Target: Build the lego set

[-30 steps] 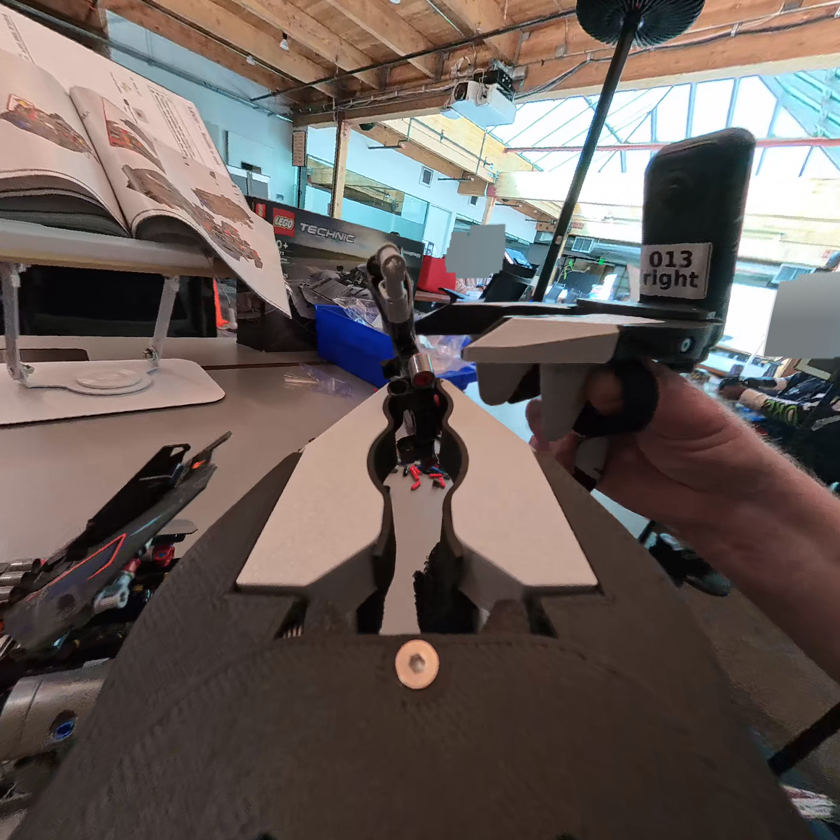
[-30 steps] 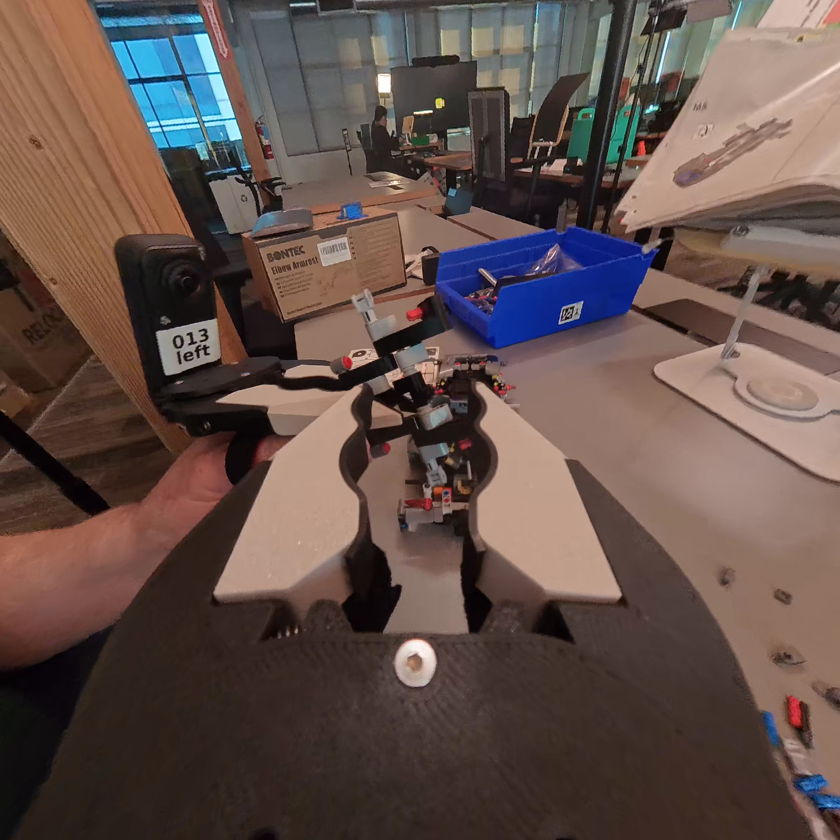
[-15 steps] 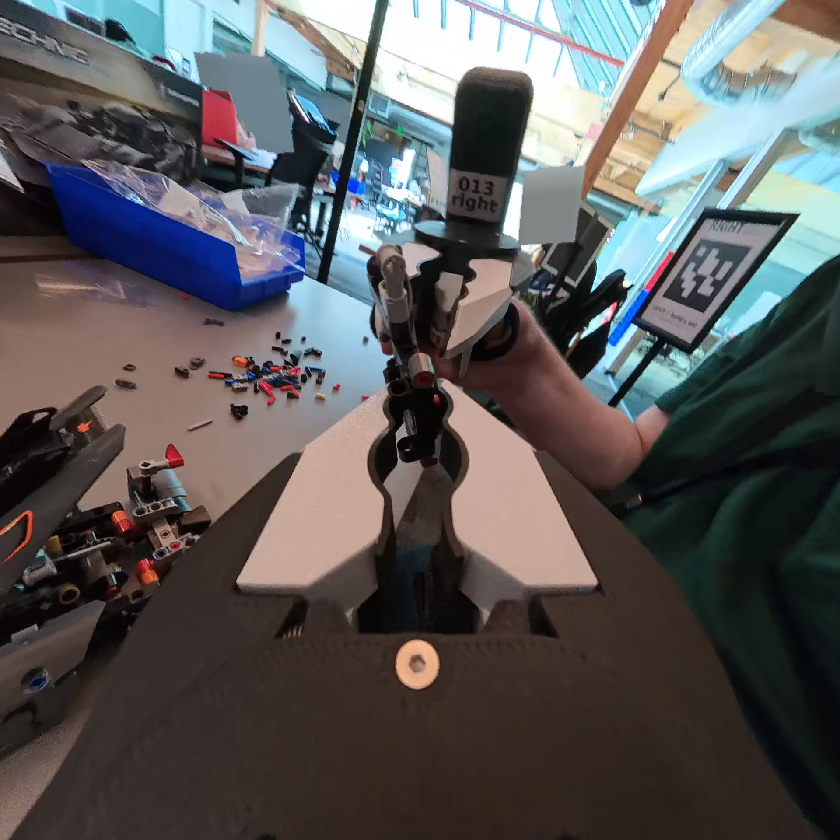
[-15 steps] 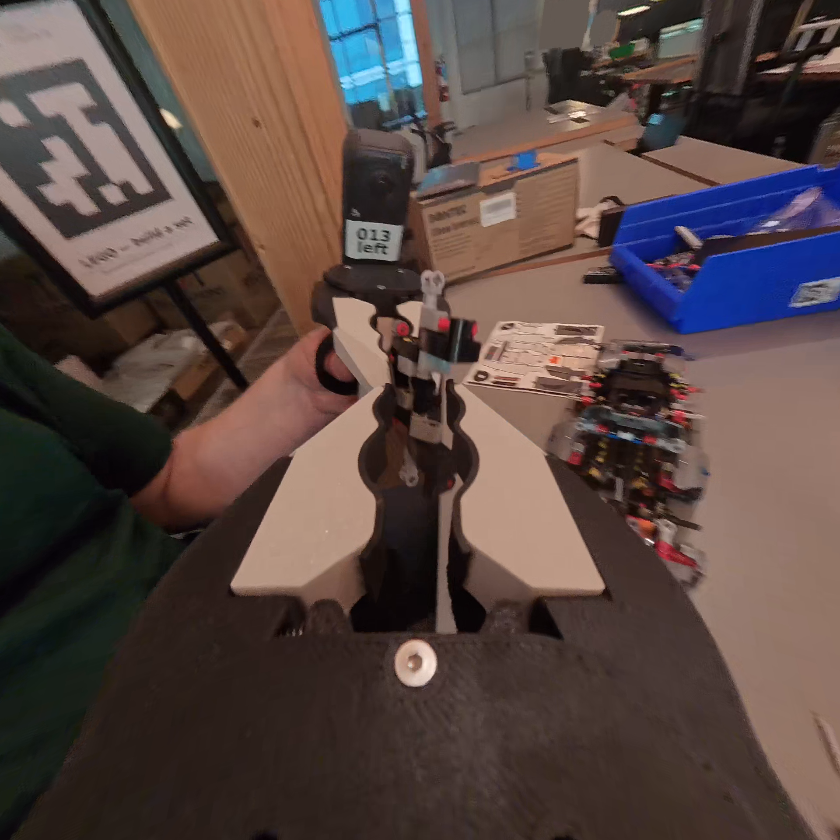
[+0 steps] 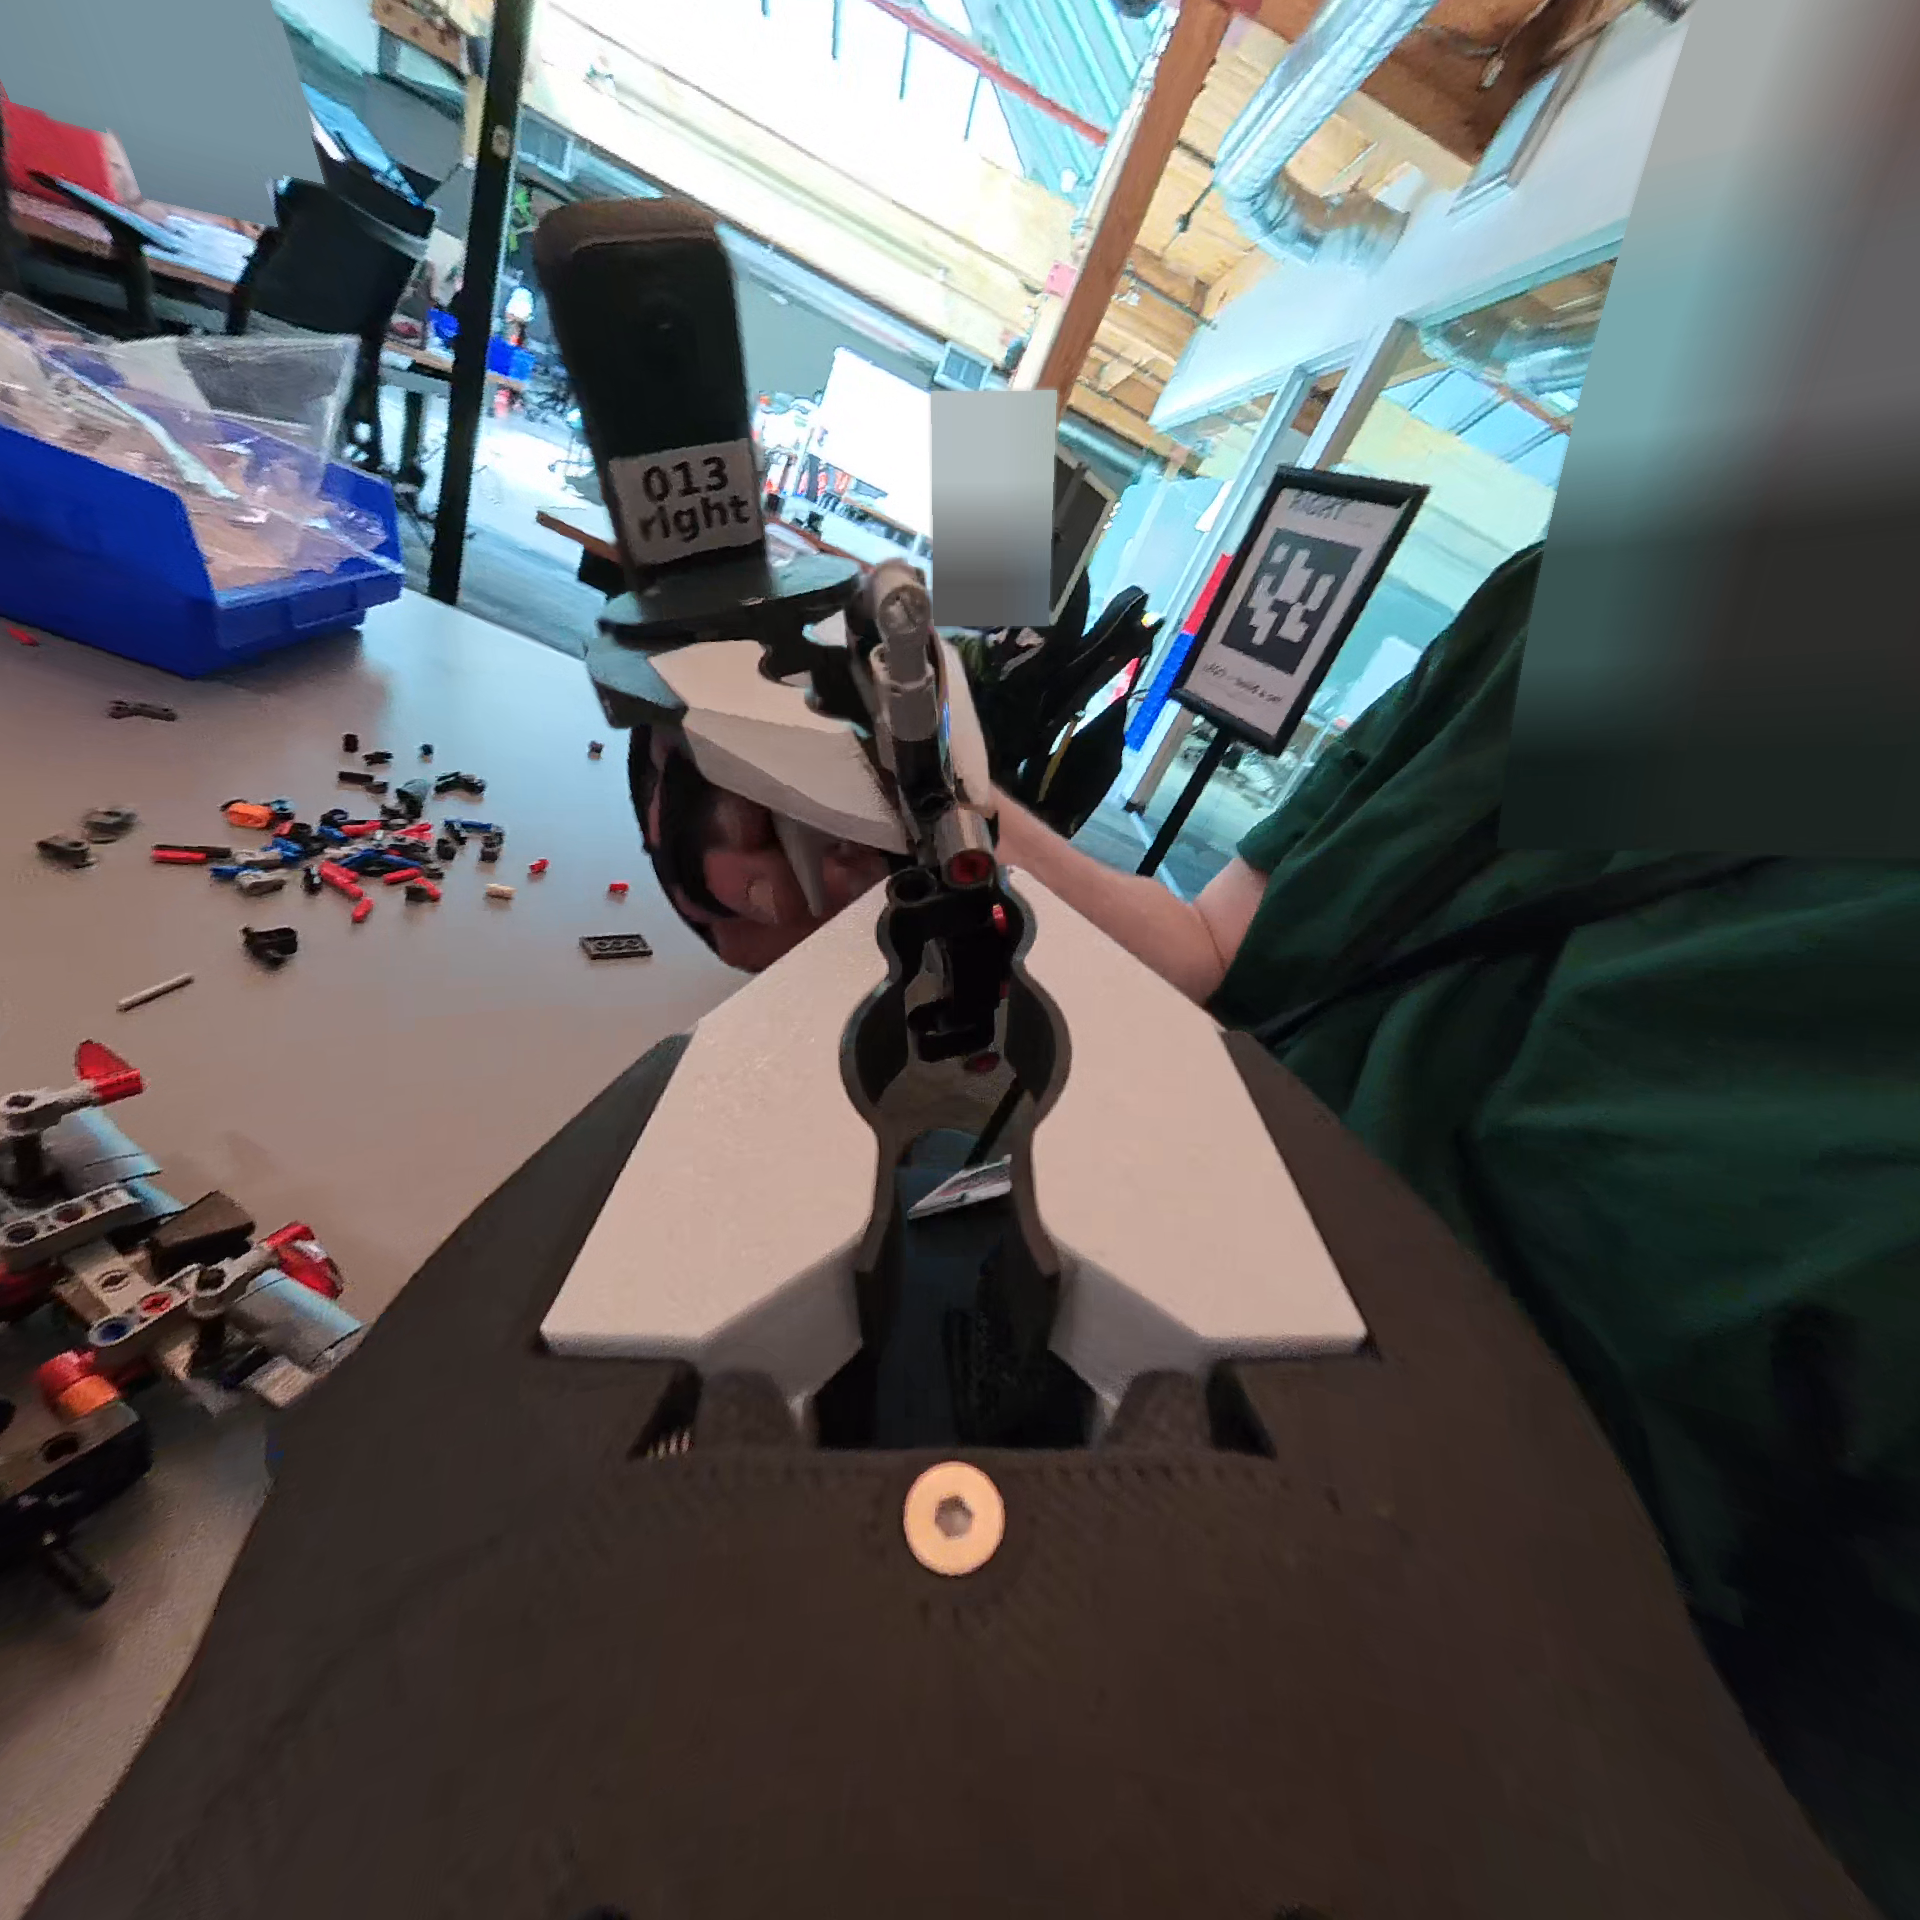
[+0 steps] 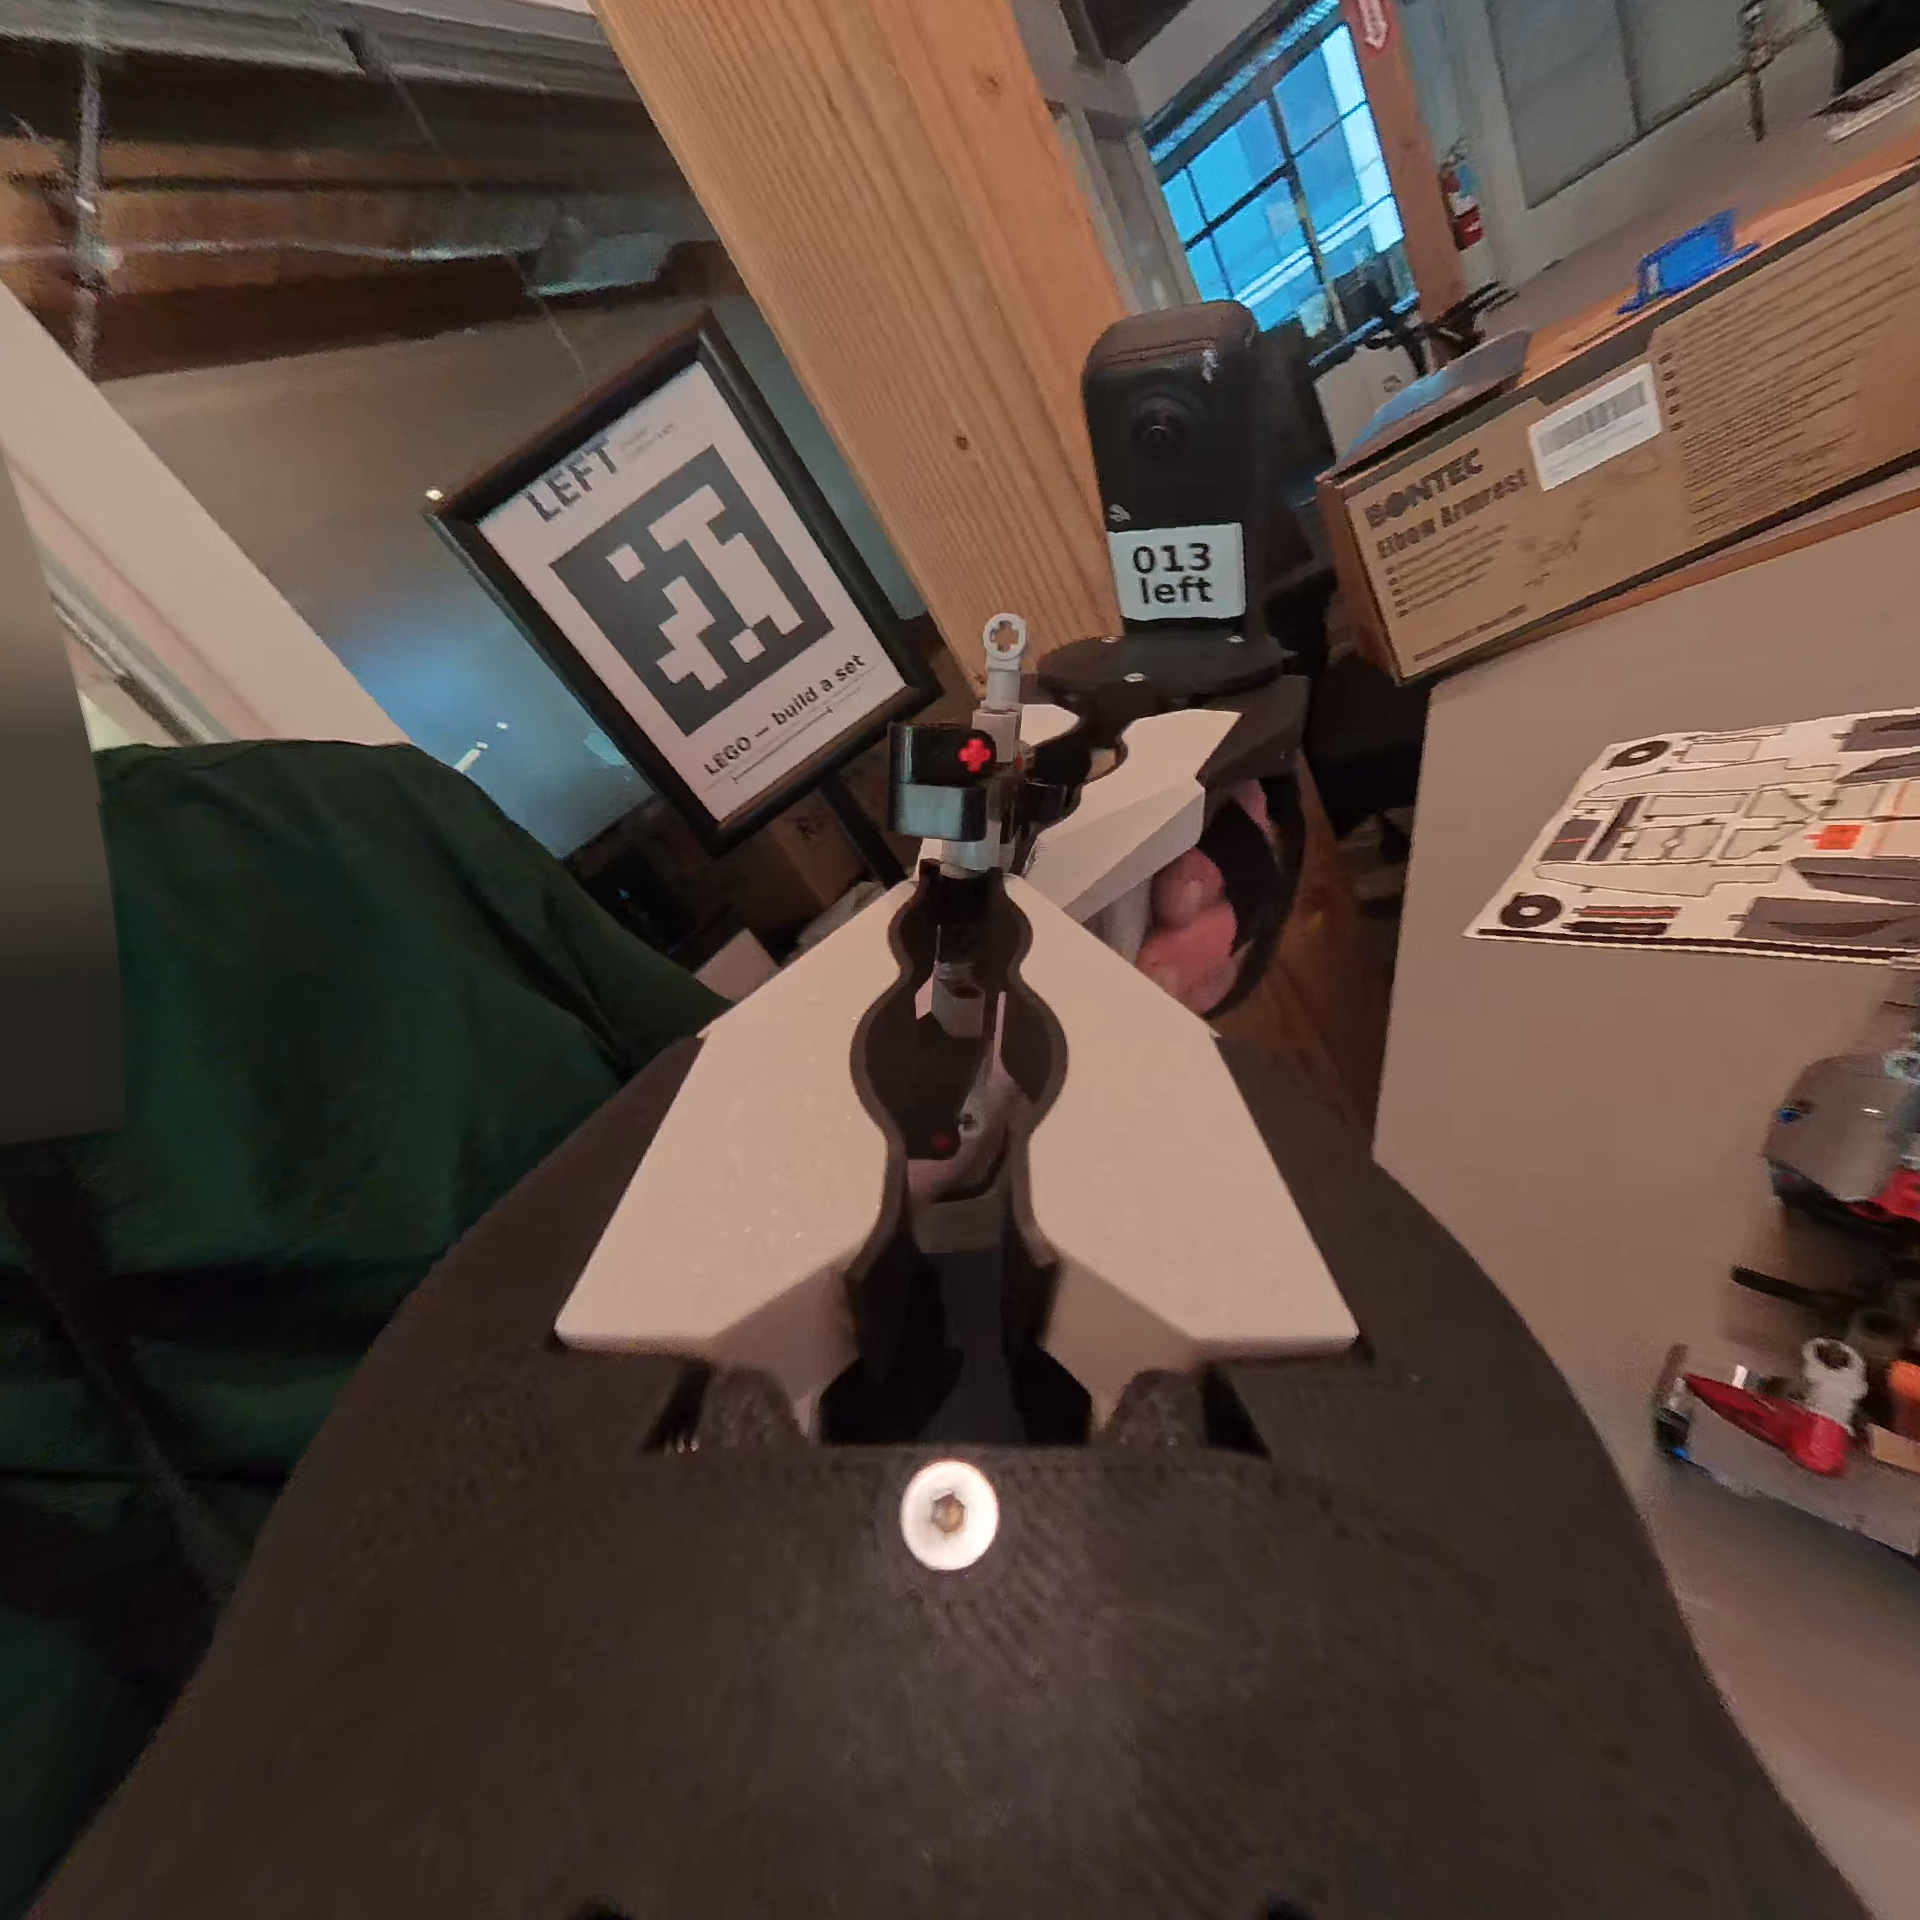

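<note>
A small Lego sub-assembly (image 5: 940,821) of black, grey and red parts, topped by a grey axle connector, is held in the air between both grippers. My left gripper (image 5: 951,899) is shut on its black lower end. My right gripper (image 5: 904,800) faces it from beyond and grips the same piece. In the right wrist view, my right gripper (image 6: 961,883) is shut on the sub-assembly (image 6: 951,774), and the left gripper (image 6: 1039,800) meets it from behind. The partly built model (image 5: 125,1278) lies on the grey table (image 5: 416,1039), and also shows in the right wrist view (image 6: 1849,1143).
Loose small pieces (image 5: 343,842) are scattered near a blue bin (image 5: 156,561). A sticker sheet (image 6: 1745,831) and a cardboard box (image 6: 1621,468) lie on the table. Framed marker signs (image 6: 675,592) (image 5: 1299,592) stand off the table. A person in a green shirt (image 5: 1558,1143) is close. The tips of both grippers are at nearly the same place. Left tips and right tips are each some 20 centimeters from the partly built model (image 5: 125,1278).
My right gripper's jaws closed on the sub-assembly the left one held. Both grippers swung away from the table towards the person, carrying the piece with them.
</note>
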A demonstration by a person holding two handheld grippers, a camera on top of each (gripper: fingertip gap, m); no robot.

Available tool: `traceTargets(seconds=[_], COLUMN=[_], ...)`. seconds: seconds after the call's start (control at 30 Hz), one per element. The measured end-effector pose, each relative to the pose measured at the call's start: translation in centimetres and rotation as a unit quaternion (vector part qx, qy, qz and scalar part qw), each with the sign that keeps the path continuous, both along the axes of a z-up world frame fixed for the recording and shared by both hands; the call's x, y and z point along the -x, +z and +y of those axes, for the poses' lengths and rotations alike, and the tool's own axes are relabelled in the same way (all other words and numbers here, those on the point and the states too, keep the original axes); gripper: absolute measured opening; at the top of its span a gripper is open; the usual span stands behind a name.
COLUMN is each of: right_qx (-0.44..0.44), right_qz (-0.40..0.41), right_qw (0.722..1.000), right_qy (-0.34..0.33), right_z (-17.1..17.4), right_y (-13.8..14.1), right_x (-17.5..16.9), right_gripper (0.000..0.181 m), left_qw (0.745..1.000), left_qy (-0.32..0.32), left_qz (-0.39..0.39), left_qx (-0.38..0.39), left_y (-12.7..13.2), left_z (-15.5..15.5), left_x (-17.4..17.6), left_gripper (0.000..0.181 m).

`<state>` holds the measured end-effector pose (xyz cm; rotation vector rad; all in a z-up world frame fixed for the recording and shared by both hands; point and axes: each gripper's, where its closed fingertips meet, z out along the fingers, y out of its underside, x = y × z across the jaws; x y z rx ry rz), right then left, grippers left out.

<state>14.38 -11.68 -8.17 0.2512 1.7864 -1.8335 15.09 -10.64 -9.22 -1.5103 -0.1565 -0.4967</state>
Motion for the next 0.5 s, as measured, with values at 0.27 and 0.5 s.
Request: traceTargets(seconds=[0.27, 0.5], right_qx=[0.134, 0.190], right_qz=[-0.092, -0.135], right_qw=[0.987, 0.972], right_qy=[0.017, 0.025], right_z=[0.5, 1.5], right_y=[1.1, 1.0], right_x=[1.7, 2.6], right_gripper=[0.006, 0.006], left_qw=[0.996, 0.991], left_qy=[0.043, 0.079], left_qz=[-0.041, -0.055], left_qx=[-0.072, -0.093], left_y=[1.1, 0.7], left_z=[-0.4, -0.3], left_x=[2.1, 3.0], left_gripper=[0.019, 0.008])
